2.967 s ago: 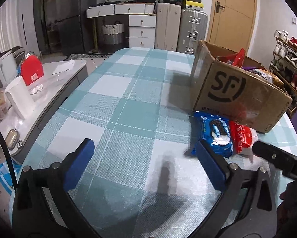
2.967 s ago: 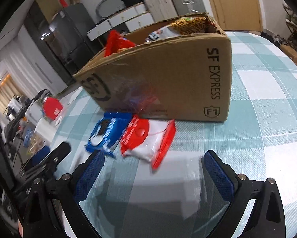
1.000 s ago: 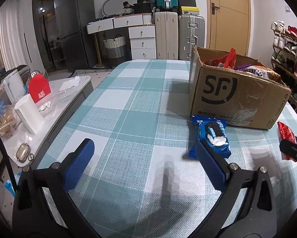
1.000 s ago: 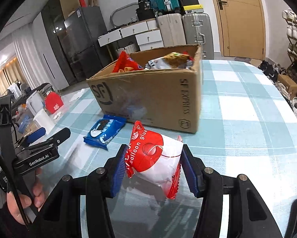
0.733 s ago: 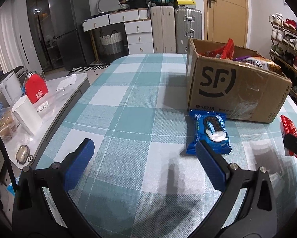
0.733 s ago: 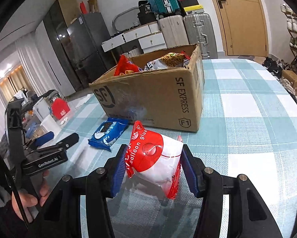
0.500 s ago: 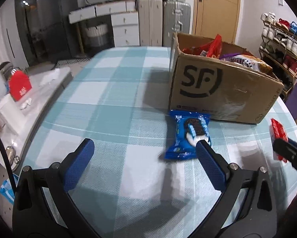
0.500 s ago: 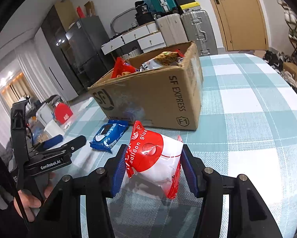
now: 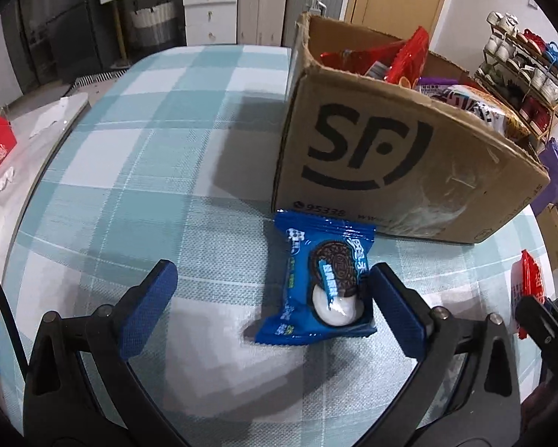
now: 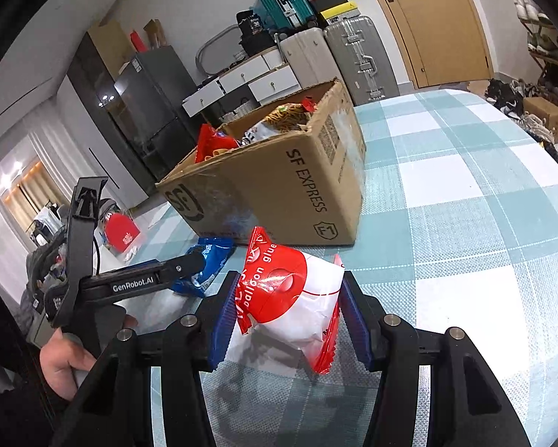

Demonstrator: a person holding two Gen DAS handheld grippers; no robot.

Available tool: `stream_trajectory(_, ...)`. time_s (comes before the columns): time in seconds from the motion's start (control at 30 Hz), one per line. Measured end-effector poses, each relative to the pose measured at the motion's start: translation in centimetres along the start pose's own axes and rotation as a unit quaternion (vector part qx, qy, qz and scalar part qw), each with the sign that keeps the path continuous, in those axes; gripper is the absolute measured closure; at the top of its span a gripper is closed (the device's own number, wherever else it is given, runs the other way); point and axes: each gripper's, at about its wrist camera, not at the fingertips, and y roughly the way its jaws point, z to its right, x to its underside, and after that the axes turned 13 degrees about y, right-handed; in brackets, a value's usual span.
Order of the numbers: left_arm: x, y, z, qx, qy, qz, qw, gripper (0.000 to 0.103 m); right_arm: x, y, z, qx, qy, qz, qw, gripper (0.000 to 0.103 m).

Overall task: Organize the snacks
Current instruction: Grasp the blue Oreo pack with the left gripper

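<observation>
The red-and-white plastic snack packet printed "balloon glue" (image 10: 290, 305) sits clamped between the blue-padded fingers of the right gripper (image 10: 288, 316), which press on both its sides and hold it clear above the table covered in a teal-and-white checked cloth (image 10: 465, 246); in the left wrist view the same packet shows as a red sliver at the far right. The left gripper (image 9: 269, 305) is spread wide with nothing between its pads, low over the cloth. The blue foil cookie packet with a black-and-white sandwich biscuit on it (image 9: 321, 283) lies flat on the cloth inside that gap, off-centre: its right edge is touching or just beside the right-hand finger (image 9: 396, 316), while the left-hand finger (image 9: 148, 307) stands well apart from it. In the right wrist view this packet (image 10: 204, 264) lies partly behind the left gripper's black finger. Just beyond it, its far end nearly against the wall, stands the open brown cardboard box marked "SF" (image 9: 398, 156), filled with bright snack bags, toward the table's right side. Past the table's far edge stand white drawers (image 9: 208, 11) and silver hard-shell suitcases (image 10: 357, 56).
</observation>
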Motion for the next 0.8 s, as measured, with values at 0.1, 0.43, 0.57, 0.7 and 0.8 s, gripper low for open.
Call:
stream_trajectory(0.1, -0.2, 0.2, 0.6, 0.009, 0.014, -0.001, 0.9999, 0.001, 0.0, 0.0, 0.1, -0.002, 0.001, -0.002, 1.0, 0.05)
stream_trajectory(0.43, -0.3, 1.2, 2.2, 0.011, 0.045, -0.018, 0.9988, 0.021, 0.0, -0.1, 0.4, -0.01, 0.013, -0.002, 1.0, 0.05)
stream_trajectory(0.57, -0.3, 0.8, 2.6, 0.011, 0.055, -0.015, 0.9983, 0.049, 0.0, -0.1, 0.4, -0.009, 0.014, -0.002, 1.0, 0.05)
stream_trajectory(0.7, -0.1, 0.4, 2.9, 0.02, 0.066, -0.014, 0.9975, 0.061, -0.1, 0.0, 0.7, -0.013, 0.019, -0.002, 1.0, 0.05)
stream_trajectory(0.8, 0.3, 0.0, 3.1, 0.015, 0.071, -0.017, 0.9972, 0.061, -0.1, 0.0, 0.7, -0.013, 0.019, -0.001, 1.0, 0.05)
